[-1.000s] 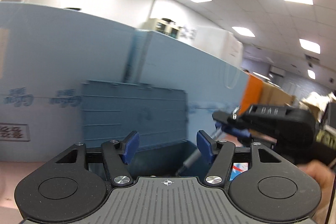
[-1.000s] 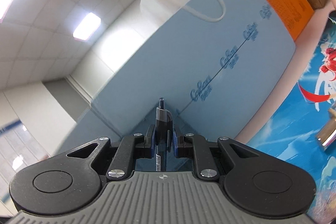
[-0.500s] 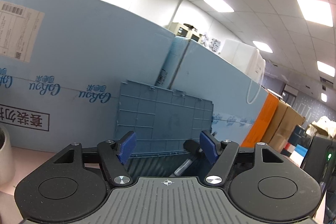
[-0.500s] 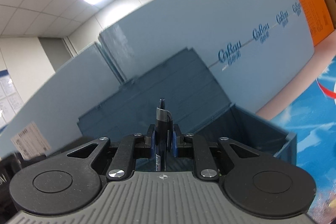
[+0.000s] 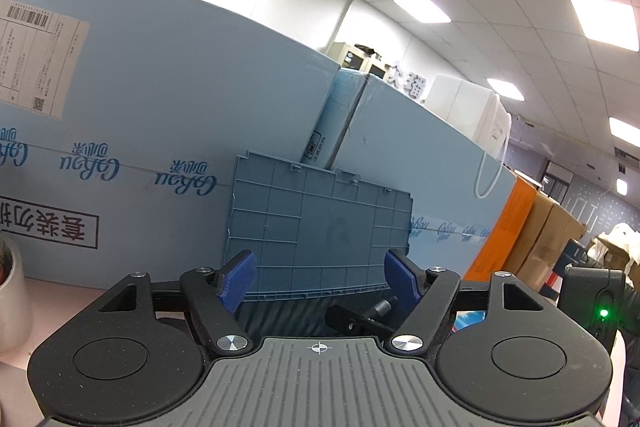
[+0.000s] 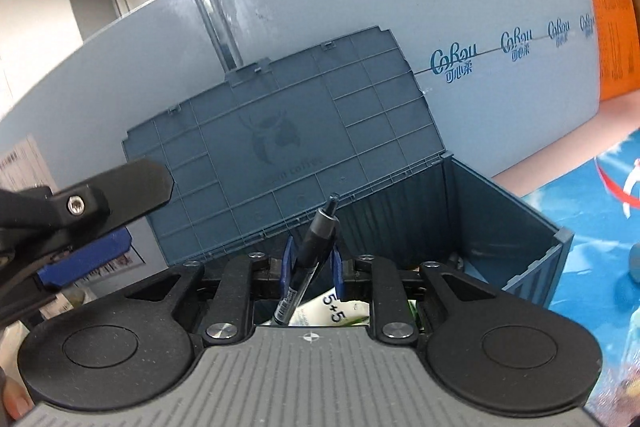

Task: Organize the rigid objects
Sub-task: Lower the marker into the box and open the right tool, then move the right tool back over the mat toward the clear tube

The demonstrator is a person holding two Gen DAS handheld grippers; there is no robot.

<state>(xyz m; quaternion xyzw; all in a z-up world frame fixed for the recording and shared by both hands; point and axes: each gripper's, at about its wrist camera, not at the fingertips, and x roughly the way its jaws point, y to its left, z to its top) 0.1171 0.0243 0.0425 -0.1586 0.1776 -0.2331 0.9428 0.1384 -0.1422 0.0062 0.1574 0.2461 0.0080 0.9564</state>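
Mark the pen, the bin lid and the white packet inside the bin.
pen [image 6: 316, 247], right wrist view, on the dark barrel between the fingers.
bin lid [image 6: 280, 147], right wrist view, on the ribbed inner face by the logo.
white packet [image 6: 336, 311], right wrist view, on the printed face inside the bin.
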